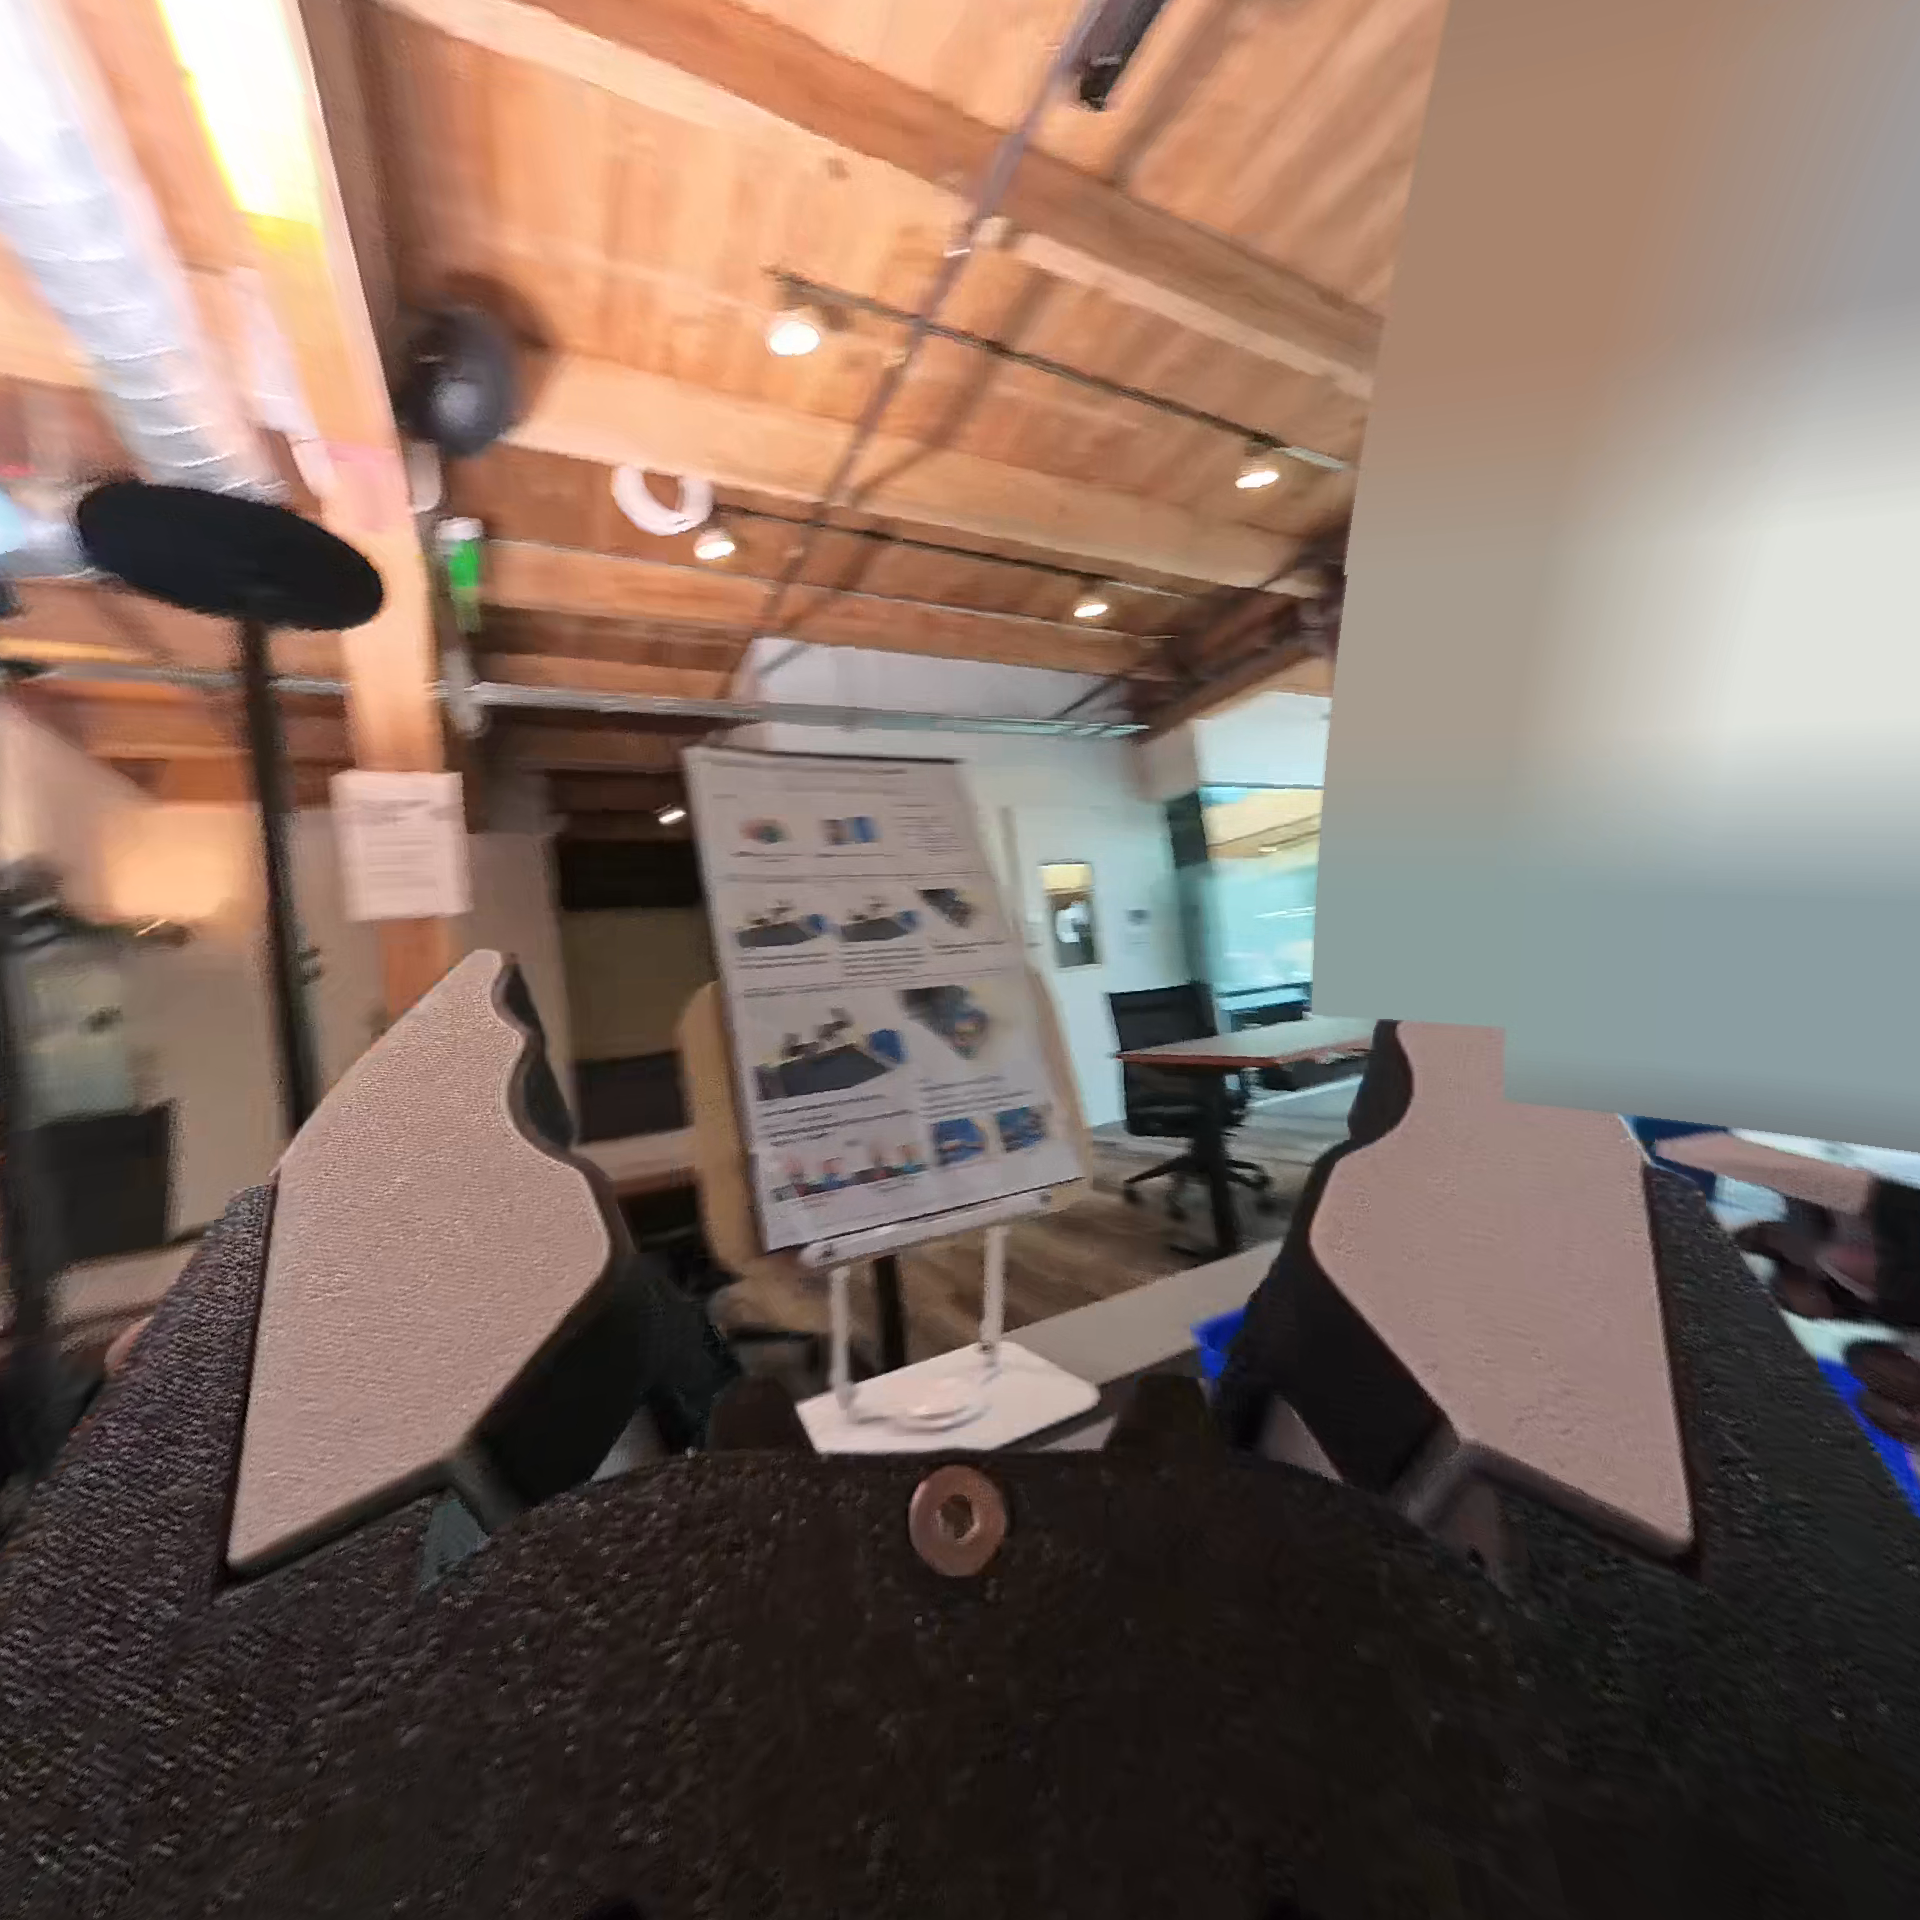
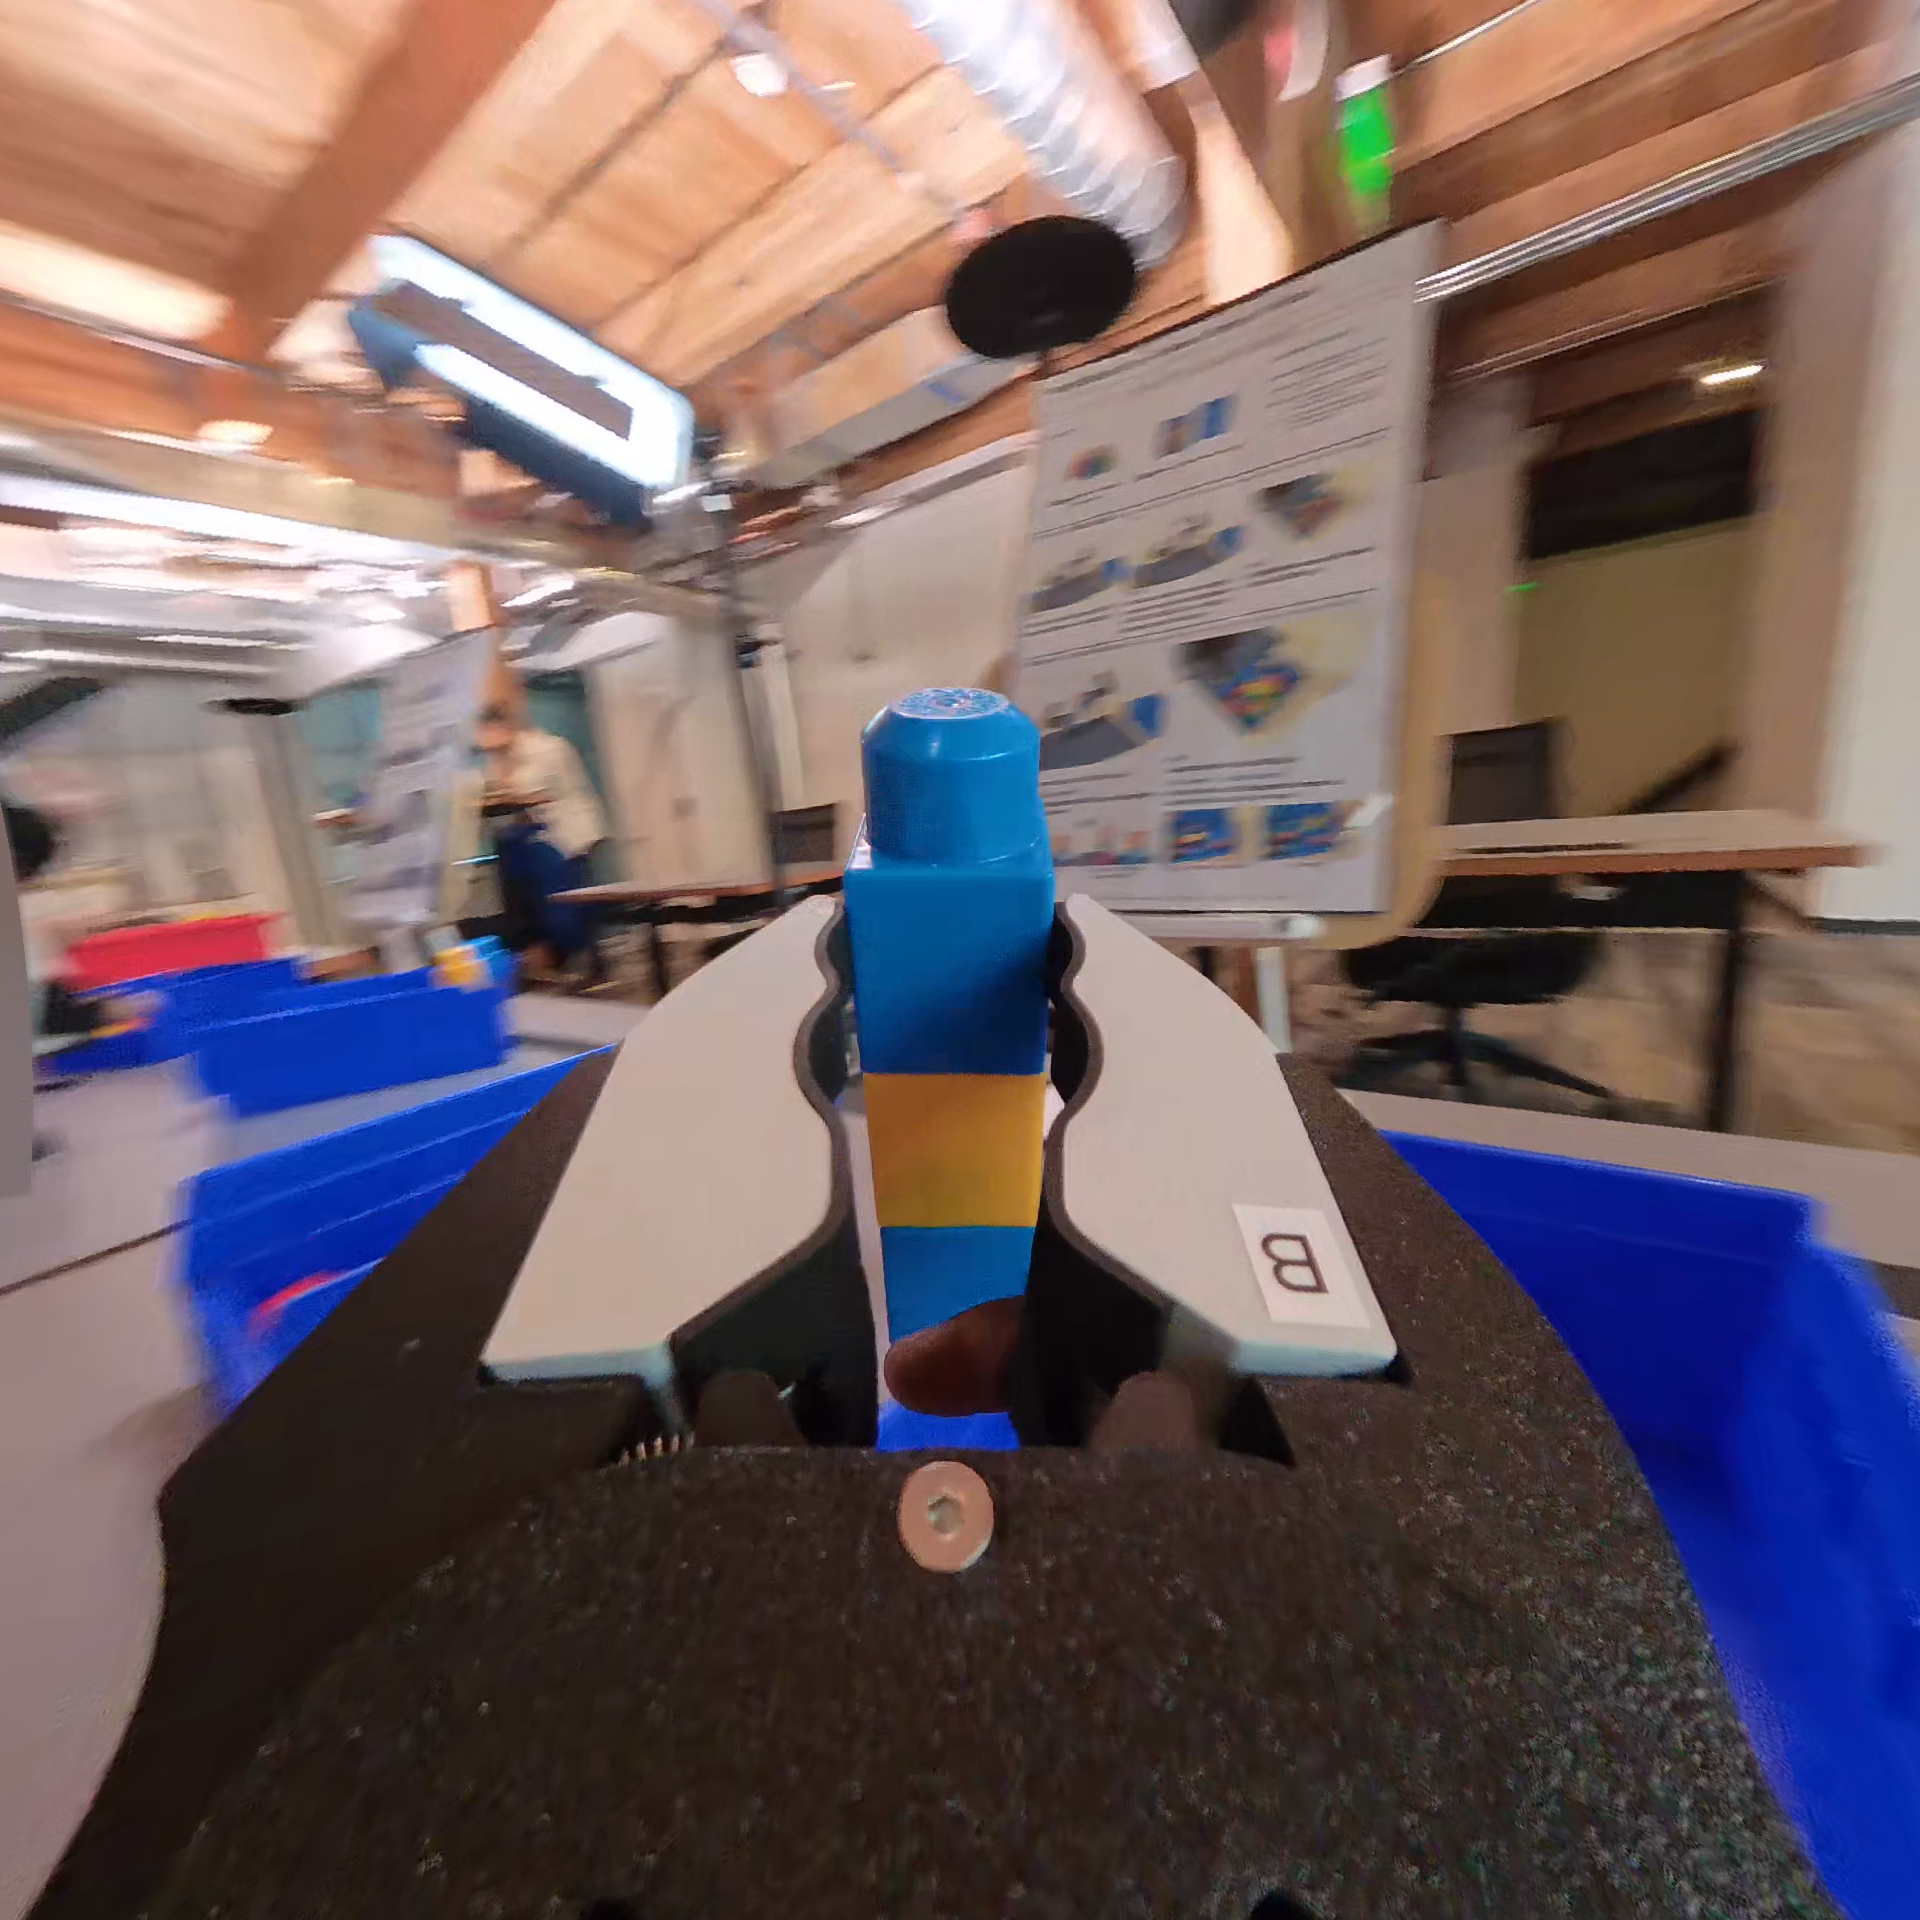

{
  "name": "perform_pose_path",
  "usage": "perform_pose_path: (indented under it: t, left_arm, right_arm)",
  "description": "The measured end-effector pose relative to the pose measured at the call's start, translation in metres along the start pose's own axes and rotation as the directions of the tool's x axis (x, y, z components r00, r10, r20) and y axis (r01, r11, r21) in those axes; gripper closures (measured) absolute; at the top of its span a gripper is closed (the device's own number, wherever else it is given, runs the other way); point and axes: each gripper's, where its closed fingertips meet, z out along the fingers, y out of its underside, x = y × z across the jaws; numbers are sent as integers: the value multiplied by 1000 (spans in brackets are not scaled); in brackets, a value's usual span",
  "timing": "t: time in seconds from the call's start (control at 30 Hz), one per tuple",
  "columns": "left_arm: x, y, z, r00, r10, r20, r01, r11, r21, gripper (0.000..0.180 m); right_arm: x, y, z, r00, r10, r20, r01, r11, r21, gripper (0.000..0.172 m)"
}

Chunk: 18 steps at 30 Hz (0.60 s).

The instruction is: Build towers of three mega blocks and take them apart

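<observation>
Our right gripper (image 2: 951, 997) is clamped on a finished three-block tower (image 2: 951, 1039); our left gripper (image 1: 940, 1039) hangs wide apart with nothing between its fingers.

The tower runs blue, yellow, blue, standing straight up at twelve o'clock from our right wrist, both pads pressed against its sides, so we judge the building half of this round done and the taking apart left to do. A fingertip (image 2: 951, 1371) shows at the tower's foot. Both grippers are tilted up, so little of the work surface shows: a pale tabletop (image 2: 83, 1351) at eight o'clock, blue bins (image 2: 1621, 1320) at four and nine o'clock. Beyond stand an instruction sheet on a stand (image 1: 883, 987), office chairs (image 1: 1174, 1070), desks and a wooden beamed ceiling (image 1: 831, 208) with track lights, much of it blurred.
</observation>
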Motion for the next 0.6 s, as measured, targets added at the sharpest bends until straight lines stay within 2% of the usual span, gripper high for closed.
perform_pose_path:
  t: [0.03,0.1,0.2,0.33,0.4,0.5,0.6]
  left_arm:
    - [-16,-3,-1,998,-4,68,5,1000,-15,34]
    - [-44,-6,-8,981,28,190,-20,999,-43,35]
    - [-74,-15,-24,943,77,325,-61,996,-57,36]
    - [-84,-19,-35,940,63,335,-41,997,-72,43]
    - [-83,-15,-36,943,66,327,-32,994,-107,43]
    - [-81,-4,-36,951,95,293,-37,979,-200,41]
    - [-78,1,-34,960,100,262,-40,974,-225,43]
  right_arm:
    - [17,-1,8,997,-22,-75,22,1000,2,136]
    - [49,5,27,977,-63,-203,60,998,-19,135]
    - [82,29,61,958,-105,-267,86,993,-81,135]
    - [118,94,96,951,-23,-308,-43,978,-206,135]
    - [132,123,105,940,-50,-337,-47,961,-274,135]
    - [145,149,115,929,-122,-348,-13,932,-361,135]
    - [152,163,122,923,-145,-356,-16,911,-412,135]
